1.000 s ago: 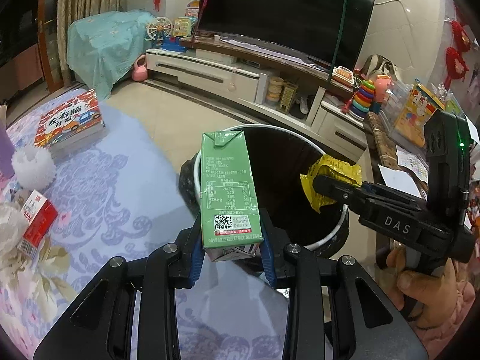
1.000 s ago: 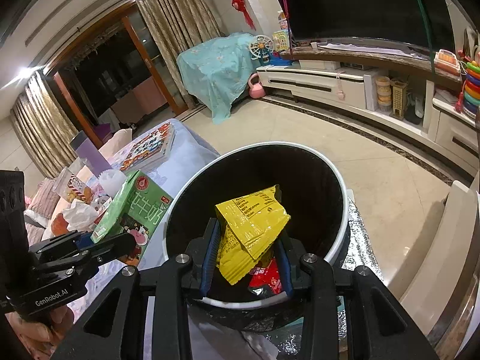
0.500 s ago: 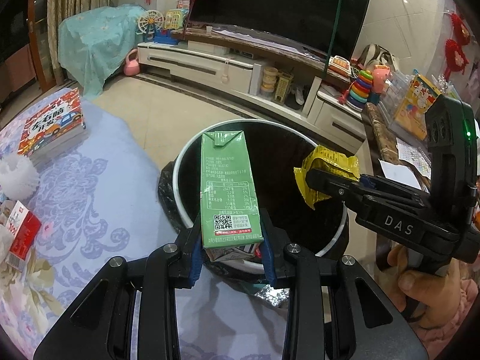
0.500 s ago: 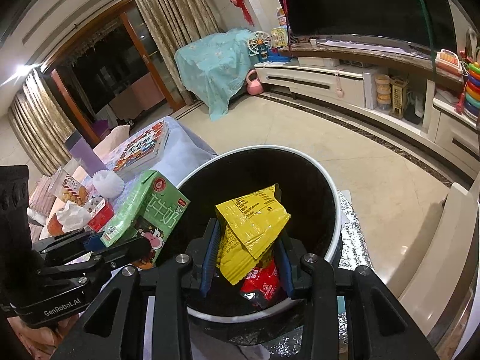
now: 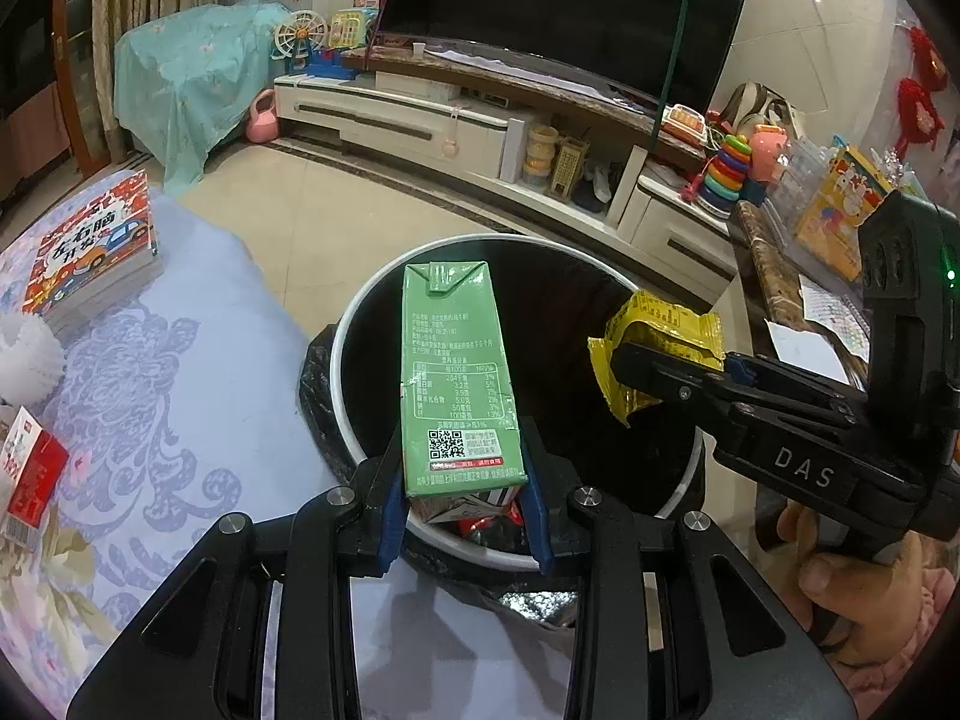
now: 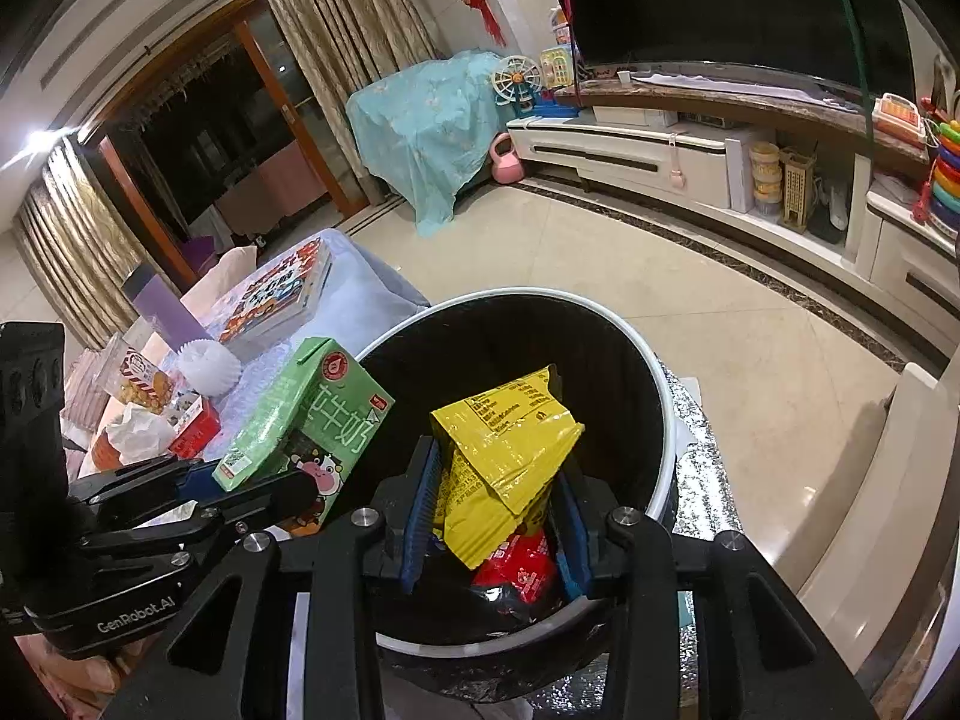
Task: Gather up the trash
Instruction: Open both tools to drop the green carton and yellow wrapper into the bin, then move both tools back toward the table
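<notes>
Left wrist view: a green milk carton [image 5: 459, 384] is being gripped upright by the left gripper [image 5: 462, 516] above the near rim of the black bin [image 5: 360, 324]. A yellow snack wrapper [image 6: 501, 456] is being held between the right gripper's [image 6: 495, 516] pads over the bin's mouth, above red wrappers [image 6: 519, 561] inside.

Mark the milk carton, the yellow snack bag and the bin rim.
milk carton [image 5: 456, 372], left wrist view, on its printed green side panel.
yellow snack bag [image 6: 501, 450], right wrist view, on its crinkled front.
bin [image 6: 663, 396], right wrist view, on its white rim.
</notes>
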{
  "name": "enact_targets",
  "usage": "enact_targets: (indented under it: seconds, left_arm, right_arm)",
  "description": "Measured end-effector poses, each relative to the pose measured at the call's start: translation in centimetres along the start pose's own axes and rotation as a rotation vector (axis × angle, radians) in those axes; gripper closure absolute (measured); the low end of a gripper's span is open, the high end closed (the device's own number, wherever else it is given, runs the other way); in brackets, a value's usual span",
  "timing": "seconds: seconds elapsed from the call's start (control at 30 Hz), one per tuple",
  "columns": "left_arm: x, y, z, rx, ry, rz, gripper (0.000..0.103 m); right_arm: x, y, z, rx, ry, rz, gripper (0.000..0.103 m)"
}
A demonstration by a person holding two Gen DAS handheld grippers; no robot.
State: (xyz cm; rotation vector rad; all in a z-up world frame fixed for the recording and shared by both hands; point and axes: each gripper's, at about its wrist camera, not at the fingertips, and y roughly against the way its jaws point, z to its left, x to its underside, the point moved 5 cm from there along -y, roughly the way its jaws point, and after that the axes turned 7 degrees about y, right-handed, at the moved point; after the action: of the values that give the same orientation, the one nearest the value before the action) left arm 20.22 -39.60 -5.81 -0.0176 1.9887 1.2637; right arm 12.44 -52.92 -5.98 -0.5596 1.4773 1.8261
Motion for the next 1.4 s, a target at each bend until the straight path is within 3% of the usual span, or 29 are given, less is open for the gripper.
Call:
enact_targets:
  seconds: [0.23,0.33,0.47,0.57,0.8,0.93,1.07,1.4]
  left_arm:
    - [-0.1,0.0,0.1,0.014,0.01,0.011,0.072]
    - [-0.2,0.2,0.2,0.02,0.015,0.011,0.069]
    - [0.1,1.0,0.8,0.014,0.024,-0.007,0.057]
    - [0.5,1.7,1.6,0.015,0.045,-0.019,0.055]
    - [2.3,4.5,4.7,0.008,0.125,-0.057,0.054]
    - [3.9,6.0,6.6,-0.02,0.162,-0.083,0.05]
    - [6.3,7.2,9.1,-0.05,0.214,-0.087,0.046]
    - [11.9,10.4,15.9,-0.128,0.348,-0.087,0.045]
  right_arm:
    - [0.0,-0.4,-0.3,0.005,-0.003,0.015,0.063]
    - [-0.1,-0.4,-0.4,0.009,-0.004,0.02,0.053]
    - [-0.1,-0.3,-0.6,0.015,-0.007,0.022,0.052]
    - [-0.1,-0.2,-0.7,0.022,-0.011,0.02,0.04]
    - [0.0,0.2,-0.1,0.024,-0.011,0.016,0.036]
    - [0.2,0.7,1.2,0.01,-0.012,-0.003,0.032]
    - [0.6,1.2,3.2,-0.018,-0.014,-0.032,0.017]
    - [2.7,0.4,9.9,-0.124,-0.004,-0.033,0.012]
